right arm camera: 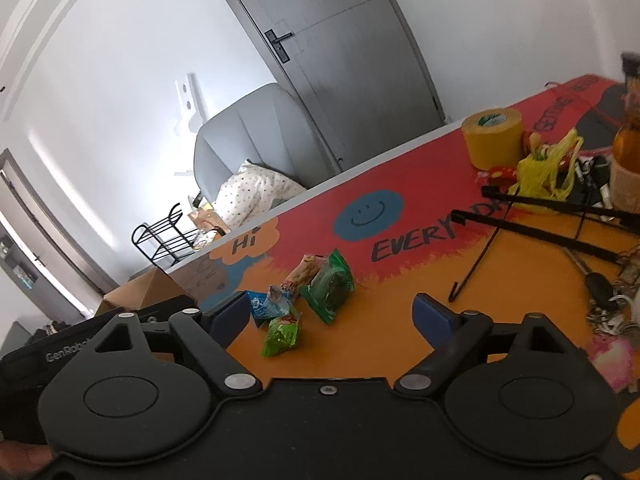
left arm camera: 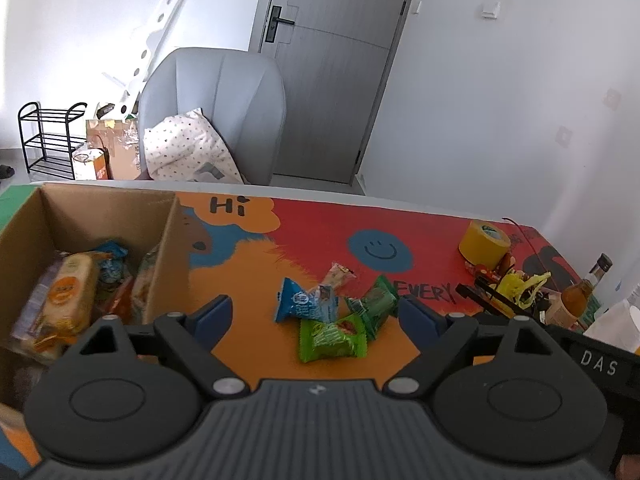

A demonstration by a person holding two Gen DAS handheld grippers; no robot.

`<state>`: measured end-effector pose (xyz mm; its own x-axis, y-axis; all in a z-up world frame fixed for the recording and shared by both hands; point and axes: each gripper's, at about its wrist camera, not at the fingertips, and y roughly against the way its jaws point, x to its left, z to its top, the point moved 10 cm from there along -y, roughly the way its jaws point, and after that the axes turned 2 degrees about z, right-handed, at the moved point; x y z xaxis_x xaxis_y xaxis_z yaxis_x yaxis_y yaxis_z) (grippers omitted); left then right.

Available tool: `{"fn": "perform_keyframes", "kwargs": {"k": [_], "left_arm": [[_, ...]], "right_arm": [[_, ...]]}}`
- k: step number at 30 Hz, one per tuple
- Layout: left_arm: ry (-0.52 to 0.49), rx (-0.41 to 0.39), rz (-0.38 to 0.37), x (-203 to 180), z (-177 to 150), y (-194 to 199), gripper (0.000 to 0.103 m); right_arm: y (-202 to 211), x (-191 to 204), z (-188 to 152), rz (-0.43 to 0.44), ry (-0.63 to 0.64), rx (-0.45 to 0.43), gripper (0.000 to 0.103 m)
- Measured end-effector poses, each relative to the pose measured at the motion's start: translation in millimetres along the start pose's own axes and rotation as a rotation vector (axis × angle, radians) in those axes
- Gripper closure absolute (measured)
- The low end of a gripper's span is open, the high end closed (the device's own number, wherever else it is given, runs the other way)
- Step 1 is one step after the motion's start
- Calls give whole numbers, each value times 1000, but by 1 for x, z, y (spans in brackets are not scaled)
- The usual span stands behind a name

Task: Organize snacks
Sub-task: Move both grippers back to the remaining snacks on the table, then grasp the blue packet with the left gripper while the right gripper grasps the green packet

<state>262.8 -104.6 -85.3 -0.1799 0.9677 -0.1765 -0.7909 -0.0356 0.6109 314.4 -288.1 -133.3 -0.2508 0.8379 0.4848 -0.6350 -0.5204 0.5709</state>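
Cardboard is what the largest task thing is made of: an open box point(left arm camera: 100, 216) at the left end of the table point(left arm camera: 248, 344), already partly filled with packets. Between the box and a yellow tape roll point(left arm camera: 484, 246) at the right, a small heap of four wrapped snacks is seen on the orange part of the printed cover.

From the left gripper point(left arm camera: 316, 312) the heap lies straight ahead, framed between the blue pads, with the box just to its left. From the right gripper point(right arm camera: 334, 314) the same heap lies ahead and to the left, closer to the left pad than to the right one. The left hand is therefore judged the better placed, being nearer both the heap and the box.

Nearest of the heap is a light green packet point(left arm camera: 334, 338), its long axis lying roughly across the left gripper's line of approach. Behind it are a blue packet point(left arm camera: 304, 302), a dark green packet point(left arm camera: 374, 304) and a pale bar point(left arm camera: 340, 274).

Both grippers are held wide apart, and nothing is gripped by either.
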Motion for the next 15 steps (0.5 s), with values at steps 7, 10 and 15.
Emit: {"fn": "perform_keyframes", "kwargs": {"k": [7, 10, 15], "left_arm": [[22, 22, 14, 2, 3, -26, 23], [32, 33, 25, 6, 4, -36, 27], [50, 63, 33, 10, 4, -56, 38]], "right_arm": [[-26, -3, 1, 34, -25, 31, 25], [-38, -4, 2, 40, -37, 49, 29], [-56, -7, 4, 55, -62, 69, 33]]}}
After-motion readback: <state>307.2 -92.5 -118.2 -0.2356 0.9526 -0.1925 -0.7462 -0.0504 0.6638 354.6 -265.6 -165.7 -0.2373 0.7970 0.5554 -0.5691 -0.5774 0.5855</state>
